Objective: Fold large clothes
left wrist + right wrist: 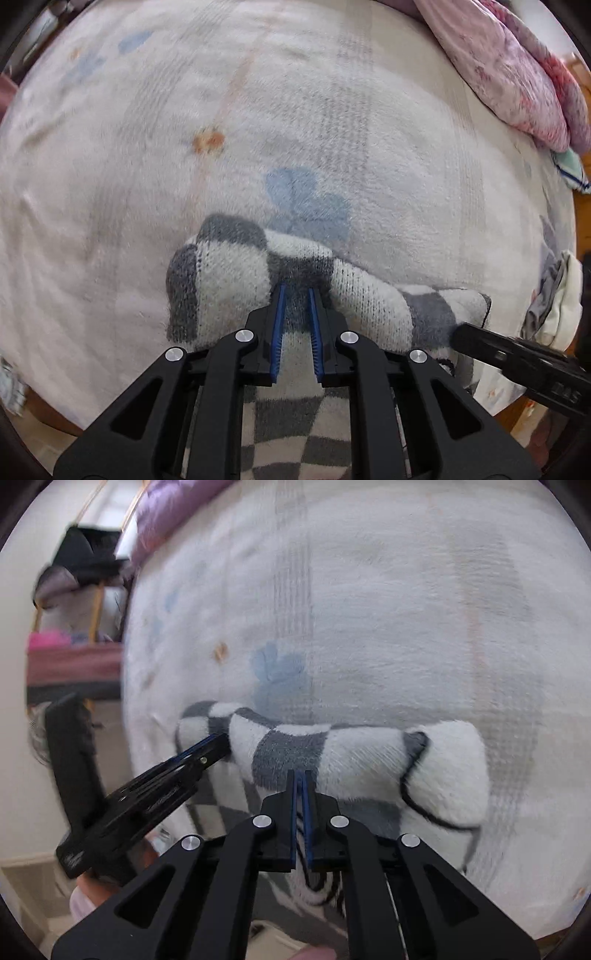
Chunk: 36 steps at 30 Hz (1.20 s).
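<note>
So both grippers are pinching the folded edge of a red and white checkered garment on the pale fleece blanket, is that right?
Not quite: the checkered garment is grey and white, not red and white, as the right wrist view shows. The left gripper and the right gripper do both pinch its folded edge on the pale fleece blanket.

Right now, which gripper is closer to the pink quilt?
Right. The pink quilt is piled at the bed's far right. The right gripper grips the checkered garment on that side; the left gripper grips it farther from the quilt.

Home bedroom: bed w/ fleecy blanket (332, 92), pink floral quilt (509, 74), clothes rack (85, 602) beside it.
</note>
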Available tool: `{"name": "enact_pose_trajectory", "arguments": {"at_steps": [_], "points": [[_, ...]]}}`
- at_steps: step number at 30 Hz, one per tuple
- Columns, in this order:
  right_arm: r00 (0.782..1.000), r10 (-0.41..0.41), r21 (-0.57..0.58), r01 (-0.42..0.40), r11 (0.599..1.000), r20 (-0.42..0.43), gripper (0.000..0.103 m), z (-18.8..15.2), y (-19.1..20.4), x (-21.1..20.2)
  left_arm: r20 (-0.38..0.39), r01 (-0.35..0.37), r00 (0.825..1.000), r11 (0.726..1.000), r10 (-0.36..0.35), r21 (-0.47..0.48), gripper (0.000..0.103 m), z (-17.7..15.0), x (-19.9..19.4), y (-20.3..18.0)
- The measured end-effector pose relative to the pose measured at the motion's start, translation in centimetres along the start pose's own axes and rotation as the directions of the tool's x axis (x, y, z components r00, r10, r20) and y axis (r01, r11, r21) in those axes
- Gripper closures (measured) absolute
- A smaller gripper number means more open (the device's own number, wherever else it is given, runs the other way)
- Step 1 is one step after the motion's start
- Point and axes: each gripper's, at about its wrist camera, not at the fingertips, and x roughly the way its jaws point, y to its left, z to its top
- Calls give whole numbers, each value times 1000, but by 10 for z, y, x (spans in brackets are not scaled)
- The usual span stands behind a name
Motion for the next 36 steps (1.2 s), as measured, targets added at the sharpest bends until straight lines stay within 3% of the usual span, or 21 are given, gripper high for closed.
{"name": "enact_pose_trajectory", "arguments": {"at_steps": [2,6,8,9,11,13,14,16,18,21,24,25,27,30,32,34,36], "points": [[999,10,46,-9,999,-37,103,12,-7,23,6,15,1000,999,-15,-34,90,-1,1,5],[986,-164,50,163,985,18,103,35,-12,42,5,50,999,997,-50,-54,90,-4,-3,8],[978,-193,59,189,980,73,103,34,-5,21,-10,24,1000,999,-24,-44,89,-4,-8,6],[955,-262,43,258,965,143,101,32,-1,-1,-13,19,1000,999,-19,-46,89,-4,-16,4],[935,-289,49,286,957,207,100,26,-5,-33,-11,10,1000,999,-11,-43,88,-6,-25,2],[951,-271,81,261,962,150,100,13,-19,-53,-38,-15,999,999,13,-48,83,-13,-28,3],[951,-293,86,285,955,102,99,5,-27,-55,-76,-49,996,997,44,-65,76,-19,-23,7],[941,-334,98,327,940,55,97,-15,-39,-53,-115,-80,991,992,69,-97,74,-31,-10,19],[940,-339,113,332,937,46,97,-28,-54,-34,-72,-50,997,991,41,-125,72,-41,4,31],[893,-434,63,429,901,121,99,-28,-55,-16,-32,-19,999,992,15,-127,70,-39,18,36],[845,-520,-24,526,850,122,97,-27,-36,-12,-40,-70,997,997,69,-36,69,-38,19,26],[857,-504,-15,508,861,106,97,-27,-35,-16,-58,-72,996,997,70,-32,69,-40,15,26],[908,-413,65,409,910,65,97,-32,-44,-36,-84,-69,994,997,65,-42,69,-47,2,26],[953,-293,106,300,948,-82,97,-71,-49,-45,-153,-65,986,997,59,-35,69,-74,-12,29],[940,-311,109,326,939,-139,97,-99,-55,-35,-202,-37,979,998,26,-56,69,-100,-5,38],[925,-357,98,370,924,-134,102,-119,-67,-13,-187,-36,982,998,27,-46,69,-115,8,45],[910,-372,127,397,909,-185,103,-128,-86,19,-178,-41,983,999,34,-36,69,-119,24,48]]}}
